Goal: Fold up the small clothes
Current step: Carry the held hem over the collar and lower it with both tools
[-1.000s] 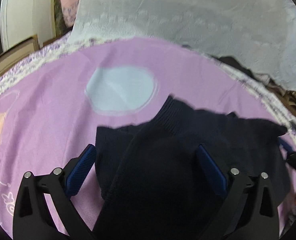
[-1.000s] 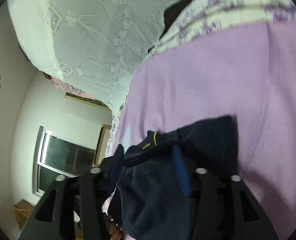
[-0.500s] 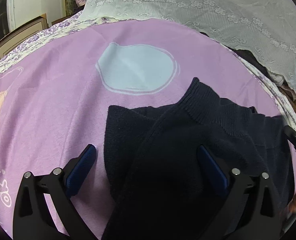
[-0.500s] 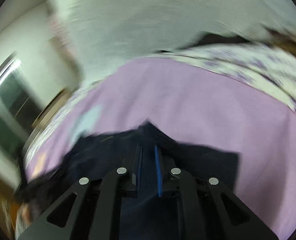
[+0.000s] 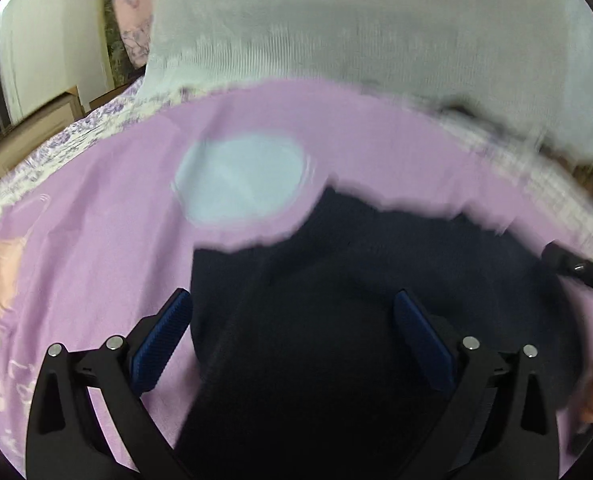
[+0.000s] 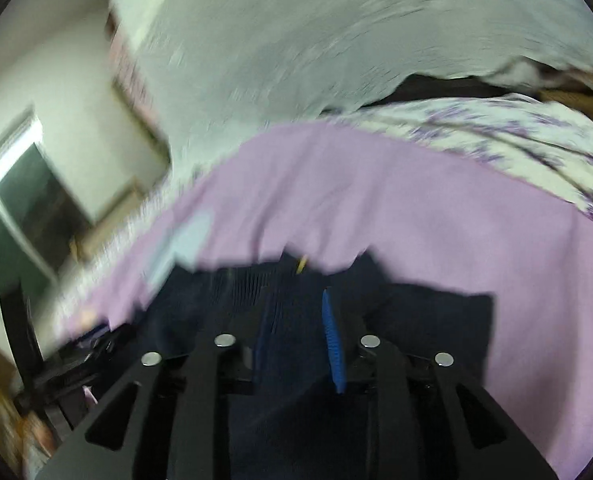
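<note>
A dark navy knitted garment [image 5: 336, 320] lies bunched on a purple sheet [image 5: 96, 220] with a pale blue oval print [image 5: 240, 176]. My left gripper [image 5: 292, 320] is open, its blue pads wide apart over the garment. In the right wrist view the garment [image 6: 416, 320] lies under my right gripper [image 6: 296, 320], whose blue pads stand close together with dark knit fabric between them. The right gripper also shows at the right edge of the left wrist view [image 5: 580, 272]. Both views are blurred.
A white lace cover [image 5: 376, 32] hangs behind the bed. A floral quilt [image 6: 516, 140] borders the purple sheet. A wooden frame [image 5: 28, 132] and a white wall stand at the left; a window [image 6: 20, 216] shows in the right wrist view.
My right gripper has closed on the garment and swung round. The left gripper stays open over the garment while its view shifts and blurs.
</note>
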